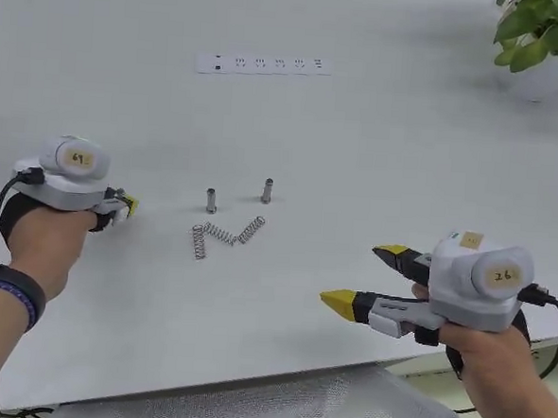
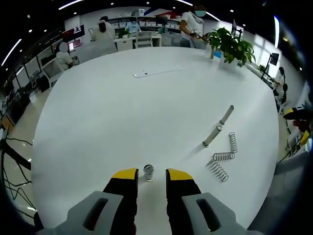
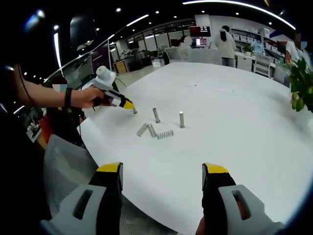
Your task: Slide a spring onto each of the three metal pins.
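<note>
Nearest, the right gripper [image 1: 365,276] hovers over the near right part of the white table [image 1: 377,149], held from behind by a hand; its yellow-tipped jaws are spread wide with nothing between them; below it, at the near edge, sits a mesh basket [image 1: 295,409]. Over at the left, the left gripper [image 1: 128,203] is low at the tabletop; in the left gripper view its jaws stand a little apart with one upright pin [image 2: 148,171] between the tips; a sliver of gap shows on either side, so the pin is not clamped. Two more pins stand upright near the table's middle, the left pin [image 1: 211,200] slightly nearer than the right pin [image 1: 267,190]; all three are bare. Just in front of those two, the three springs [image 1: 219,233] lie flat in a zigzag, end close to end, well apart from both grippers. Far back lies a white power strip [image 1: 264,65]; a potted plant [image 1: 546,31] leans in at the far right corner.
</note>
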Demonstrator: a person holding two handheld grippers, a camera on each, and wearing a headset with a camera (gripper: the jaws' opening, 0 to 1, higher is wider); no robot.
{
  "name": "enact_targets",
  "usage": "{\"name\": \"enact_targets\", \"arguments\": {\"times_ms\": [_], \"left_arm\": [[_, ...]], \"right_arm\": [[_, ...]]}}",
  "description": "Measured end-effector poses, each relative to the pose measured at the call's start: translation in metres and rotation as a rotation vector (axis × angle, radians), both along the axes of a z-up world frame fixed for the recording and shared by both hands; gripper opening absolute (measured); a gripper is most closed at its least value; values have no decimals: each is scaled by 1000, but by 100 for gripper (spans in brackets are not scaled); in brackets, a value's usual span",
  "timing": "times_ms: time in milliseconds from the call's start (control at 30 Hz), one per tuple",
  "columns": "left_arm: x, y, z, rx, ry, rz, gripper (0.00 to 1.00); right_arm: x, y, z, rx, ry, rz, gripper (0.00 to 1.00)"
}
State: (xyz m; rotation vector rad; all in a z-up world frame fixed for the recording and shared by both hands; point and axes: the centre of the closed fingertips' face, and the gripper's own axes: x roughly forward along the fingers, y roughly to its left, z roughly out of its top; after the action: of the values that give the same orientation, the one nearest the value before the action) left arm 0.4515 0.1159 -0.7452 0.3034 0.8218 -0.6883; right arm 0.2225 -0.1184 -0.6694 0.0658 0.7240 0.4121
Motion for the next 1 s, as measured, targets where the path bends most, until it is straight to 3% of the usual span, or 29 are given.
{"name": "enact_targets", "arguments": {"times_ms": [367, 1000], "left_arm": [[-8, 8, 9, -16, -15, 12, 21], [-41, 29, 25, -71, -35, 52, 28]], "right_arm": [[-2, -1, -2, 5, 0, -6, 64], [1, 4, 1, 4, -15, 6, 65]]}}
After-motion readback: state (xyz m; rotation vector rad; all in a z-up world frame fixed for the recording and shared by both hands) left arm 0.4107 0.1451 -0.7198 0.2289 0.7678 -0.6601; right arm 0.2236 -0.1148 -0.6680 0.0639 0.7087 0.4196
